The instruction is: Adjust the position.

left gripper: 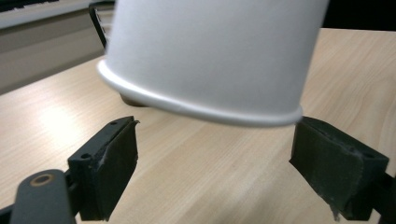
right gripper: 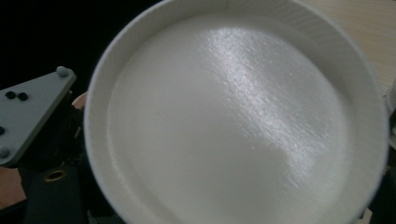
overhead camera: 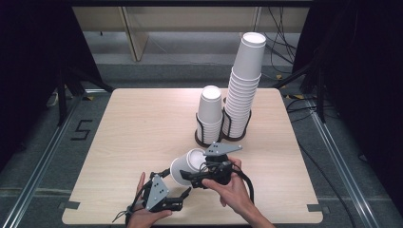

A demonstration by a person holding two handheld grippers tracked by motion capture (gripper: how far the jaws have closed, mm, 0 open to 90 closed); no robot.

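A: Item one, paper cup [overhead camera: 183,169]?
B: Lying tilted above the table's [overhead camera: 142,128] near edge, gripped by the right gripper [overhead camera: 192,176]; its base fills that gripper's view.

A: Left gripper [overhead camera: 183,194]?
B: Released, jaws spread wide below the cup's rim [left gripper: 196,109], not touching it.

A: Other stock?
B: Short stack of cups [overhead camera: 210,111] and tall stack [overhead camera: 244,80], upside down in two black holders at the far side, just beside each other.
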